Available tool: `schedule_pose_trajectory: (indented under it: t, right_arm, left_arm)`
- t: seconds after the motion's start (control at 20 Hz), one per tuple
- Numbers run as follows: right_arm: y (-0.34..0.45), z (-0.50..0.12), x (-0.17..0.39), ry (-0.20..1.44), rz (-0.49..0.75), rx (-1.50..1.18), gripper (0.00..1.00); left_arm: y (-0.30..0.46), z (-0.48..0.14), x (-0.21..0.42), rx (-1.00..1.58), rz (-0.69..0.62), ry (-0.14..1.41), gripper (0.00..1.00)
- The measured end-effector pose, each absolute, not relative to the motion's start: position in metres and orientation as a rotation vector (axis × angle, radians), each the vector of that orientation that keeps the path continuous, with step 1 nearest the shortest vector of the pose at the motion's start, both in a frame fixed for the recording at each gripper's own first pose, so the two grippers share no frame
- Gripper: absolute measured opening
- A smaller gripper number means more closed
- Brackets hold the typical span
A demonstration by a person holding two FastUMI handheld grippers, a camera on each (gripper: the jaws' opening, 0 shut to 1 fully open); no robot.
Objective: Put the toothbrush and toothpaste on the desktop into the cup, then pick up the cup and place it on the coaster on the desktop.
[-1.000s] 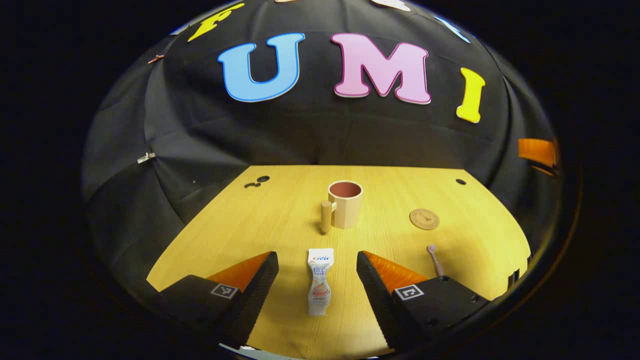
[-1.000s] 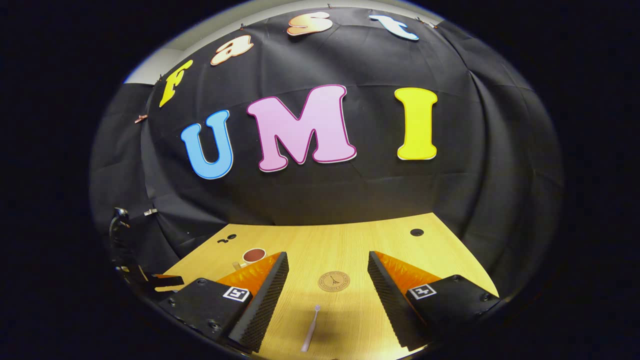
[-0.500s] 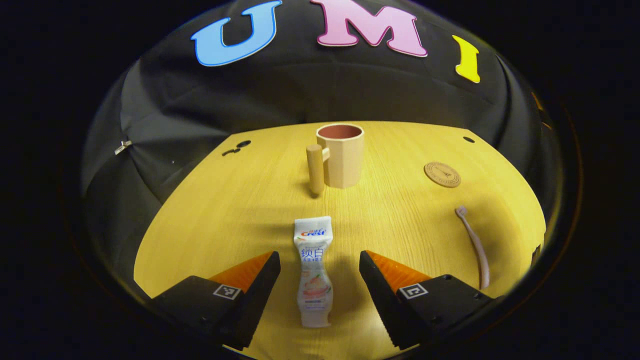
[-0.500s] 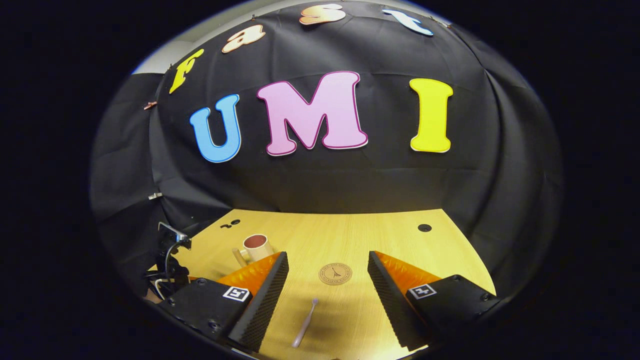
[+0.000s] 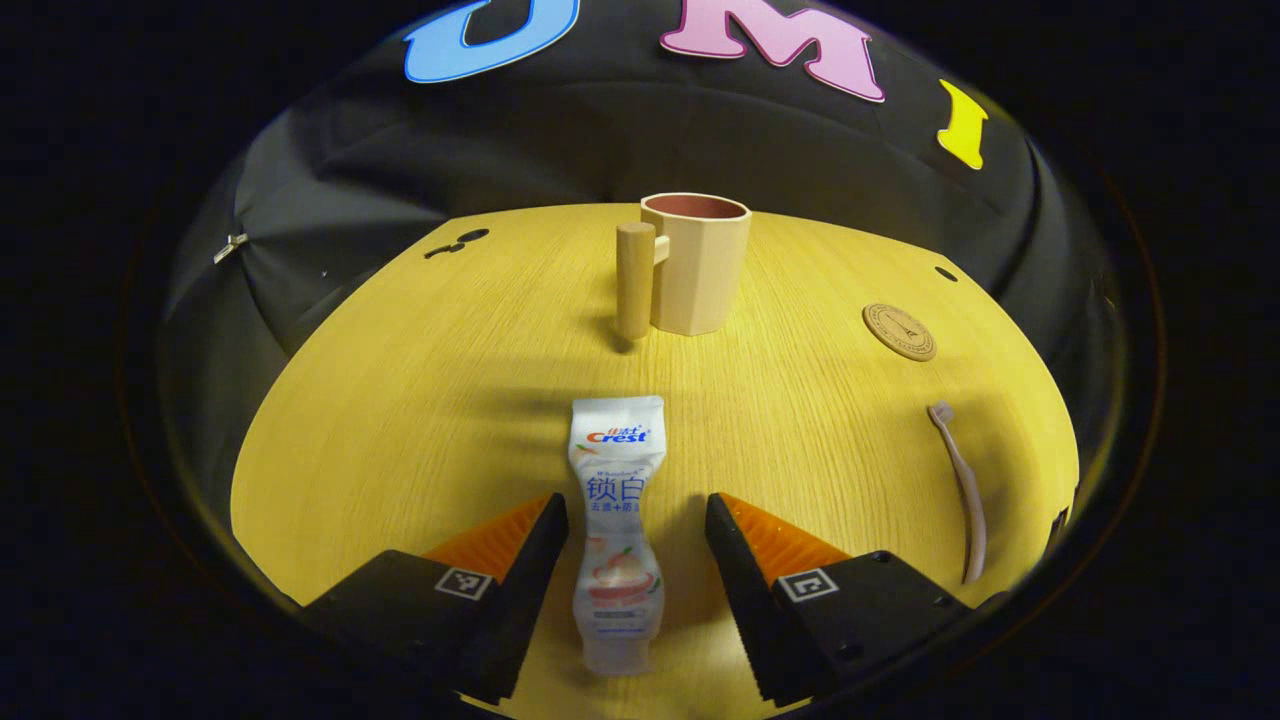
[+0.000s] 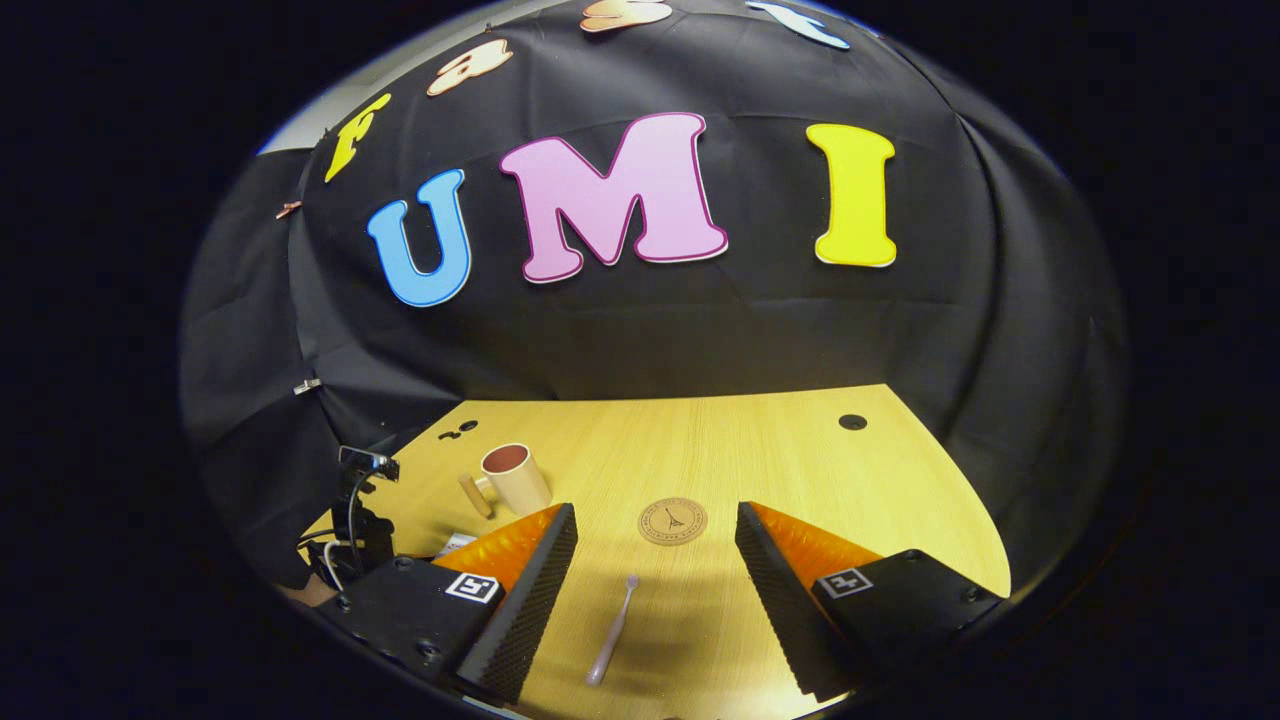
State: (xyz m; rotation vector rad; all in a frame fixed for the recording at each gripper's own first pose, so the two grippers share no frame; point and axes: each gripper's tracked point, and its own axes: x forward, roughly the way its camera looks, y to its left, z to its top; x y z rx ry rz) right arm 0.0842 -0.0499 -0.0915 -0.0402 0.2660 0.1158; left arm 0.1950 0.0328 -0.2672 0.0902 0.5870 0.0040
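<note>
Left claw has dropped closer over the last second; its spread fingers now straddle the toothpaste lying flat on the table, not yet pinching. The grasp looks imminent. Right claw, also spread, has edged toward the toothbrush at its 6 o'clock. Farther at 12, the cup stands empty; the coaster lies at 2 o'clock.
</note>
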Motion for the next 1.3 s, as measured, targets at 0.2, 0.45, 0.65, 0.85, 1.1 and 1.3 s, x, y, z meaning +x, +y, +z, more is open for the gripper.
schedule_pose_trajectory:
  t: [0.2, 0.45, 0.65, 0.85, 1.1, 1.3]
  right_arm:
    - [-0.048, -0.103, 0.081, 0.289, 0.116, -0.023, 0.98]
    - [-0.034, -0.113, 0.077, 0.316, 0.153, -0.026, 0.98]
    - [-0.037, -0.12, 0.08, 0.34, 0.149, -0.047, 0.98]
    - [-0.042, -0.138, 0.086, 0.401, 0.13, -0.043, 0.98]
    - [-0.038, -0.165, 0.086, 0.506, 0.139, -0.064, 0.98]
    - [-0.029, -0.195, 0.081, 0.611, 0.166, -0.089, 0.99]
  left_arm:
    - [0.035, -0.269, 0.196, 0.096, 0.002, 0.617, 0.7]
    - [0.038, -0.265, 0.196, 0.142, -0.037, 0.625, 0.39]
    - [0.039, -0.265, 0.197, 0.152, -0.046, 0.627, 0.33]
    - [0.042, -0.263, 0.199, 0.128, -0.068, 0.623, 0.23]
    - [0.039, -0.266, 0.202, 0.084, -0.119, 0.592, 0.18]
    - [0.041, -0.263, 0.203, 0.071, -0.135, 0.575, 0.18]
